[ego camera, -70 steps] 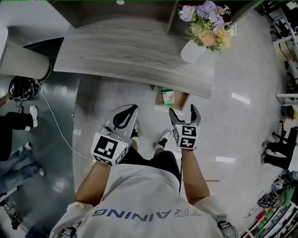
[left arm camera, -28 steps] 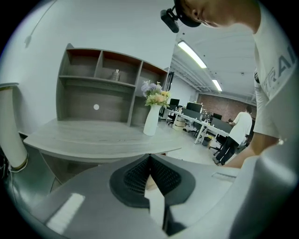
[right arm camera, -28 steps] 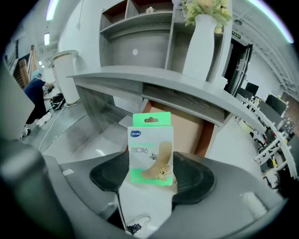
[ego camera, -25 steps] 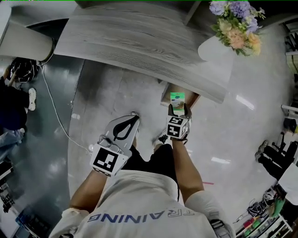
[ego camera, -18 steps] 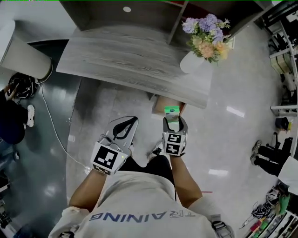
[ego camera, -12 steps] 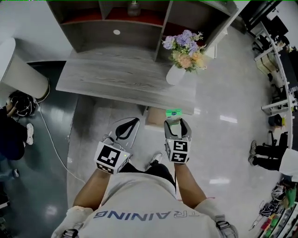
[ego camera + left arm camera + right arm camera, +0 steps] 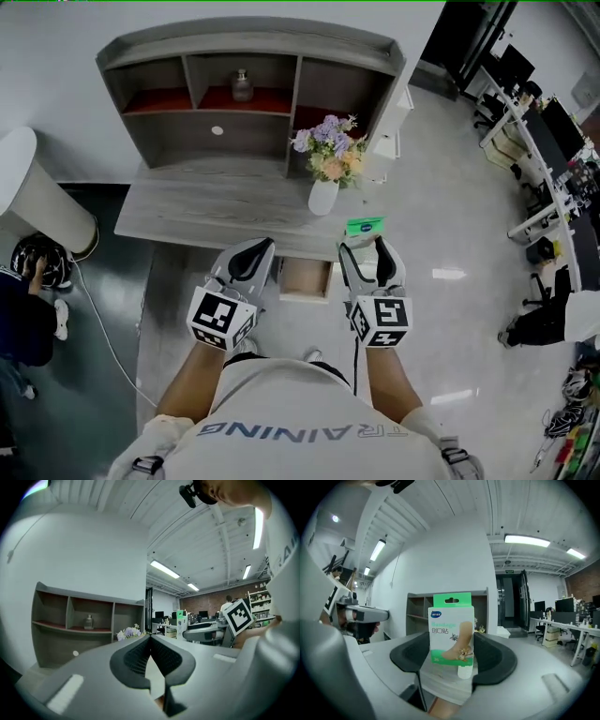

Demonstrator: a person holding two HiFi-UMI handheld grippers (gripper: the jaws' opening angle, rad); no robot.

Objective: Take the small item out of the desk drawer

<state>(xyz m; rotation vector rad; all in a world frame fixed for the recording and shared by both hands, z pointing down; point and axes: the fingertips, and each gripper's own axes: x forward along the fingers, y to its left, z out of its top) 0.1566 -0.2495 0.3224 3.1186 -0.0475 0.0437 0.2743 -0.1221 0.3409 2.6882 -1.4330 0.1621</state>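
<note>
A small green-and-white bandage box (image 7: 365, 226) stands upright between the jaws of my right gripper (image 7: 364, 246), which is shut on it. In the right gripper view the box (image 7: 452, 630) fills the middle, pinched at its lower half by the right gripper (image 7: 452, 641). The box hangs in the air near the desk's front edge, right of the open wooden drawer (image 7: 306, 279). My left gripper (image 7: 255, 249) hovers left of the drawer, shut and empty; its tips meet in the left gripper view (image 7: 150, 639).
The grey wooden desk (image 7: 216, 208) carries a white vase of flowers (image 7: 324, 169) and a shelf unit (image 7: 244, 84) with a small bottle (image 7: 242, 86). A white rounded object (image 7: 37, 206) stands at the left, with a person (image 7: 23, 319) beside it. Office desks stand at the far right.
My right gripper went down to the drawer, shut on the bandage box and lifted it up and to the right. The left gripper has kept its place. The head camera has tilted up.
</note>
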